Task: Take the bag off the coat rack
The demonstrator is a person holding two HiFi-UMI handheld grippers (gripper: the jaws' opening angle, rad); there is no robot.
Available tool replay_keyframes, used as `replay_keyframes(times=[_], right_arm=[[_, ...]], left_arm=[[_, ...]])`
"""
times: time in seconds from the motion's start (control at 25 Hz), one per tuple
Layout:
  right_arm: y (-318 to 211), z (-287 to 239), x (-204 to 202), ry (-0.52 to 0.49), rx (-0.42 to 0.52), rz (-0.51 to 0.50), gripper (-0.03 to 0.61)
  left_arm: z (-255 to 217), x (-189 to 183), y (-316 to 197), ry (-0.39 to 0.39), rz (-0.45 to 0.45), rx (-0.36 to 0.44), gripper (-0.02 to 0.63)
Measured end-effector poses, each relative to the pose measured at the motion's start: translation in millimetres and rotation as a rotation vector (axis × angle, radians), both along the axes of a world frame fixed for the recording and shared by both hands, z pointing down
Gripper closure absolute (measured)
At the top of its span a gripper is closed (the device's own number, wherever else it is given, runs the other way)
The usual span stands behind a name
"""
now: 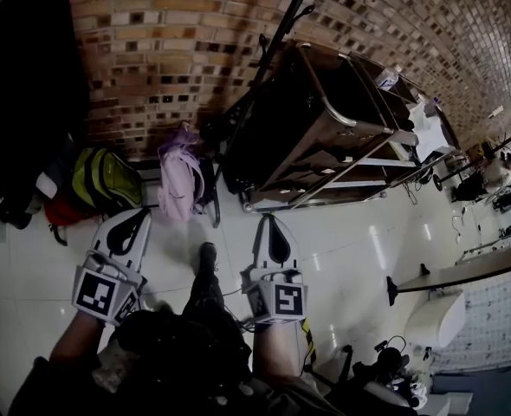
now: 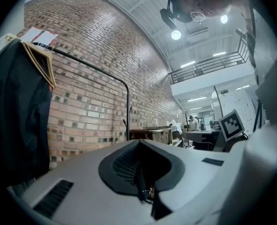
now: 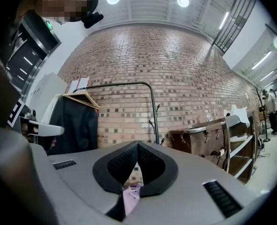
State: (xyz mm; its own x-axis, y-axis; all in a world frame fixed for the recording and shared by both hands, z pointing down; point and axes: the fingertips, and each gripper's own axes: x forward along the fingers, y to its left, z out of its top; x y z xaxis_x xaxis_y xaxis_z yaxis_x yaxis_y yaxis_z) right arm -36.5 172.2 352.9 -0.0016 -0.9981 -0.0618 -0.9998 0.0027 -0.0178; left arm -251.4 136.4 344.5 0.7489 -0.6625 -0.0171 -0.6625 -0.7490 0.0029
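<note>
A brick wall backs a glossy pale tiled floor. At far left hangs a dark coat, with a green backpack low beside it. The left gripper points level at that stretch, its jaws together on nothing. Just right of it, ahead and between the grippers, the pink bag hangs by the black coat rack; which hook bears it I cannot tell.

It looks like soft fabric, probably light and saggy, so it would slump if pinched at the body. The top loop or a shoulder strap is the likelier hold, lifted up to clear the hook. The right gripper also has its jaws closed and empty. A dark cart stands further right.
</note>
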Motion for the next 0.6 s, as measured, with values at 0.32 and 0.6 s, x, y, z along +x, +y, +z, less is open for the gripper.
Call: replay_keyframes(times=[0.32,0.6], right_arm=[[-87,5,46,-0.015,0.017,-0.045,0.565],[-158,13,99,-0.036,0.023,-0.051,0.565]], left_arm=[[10,46,-74,-0.026,-0.049,-0.006,0.578],[8,100,-142,-0.012,-0.065,-0.005,0.578]])
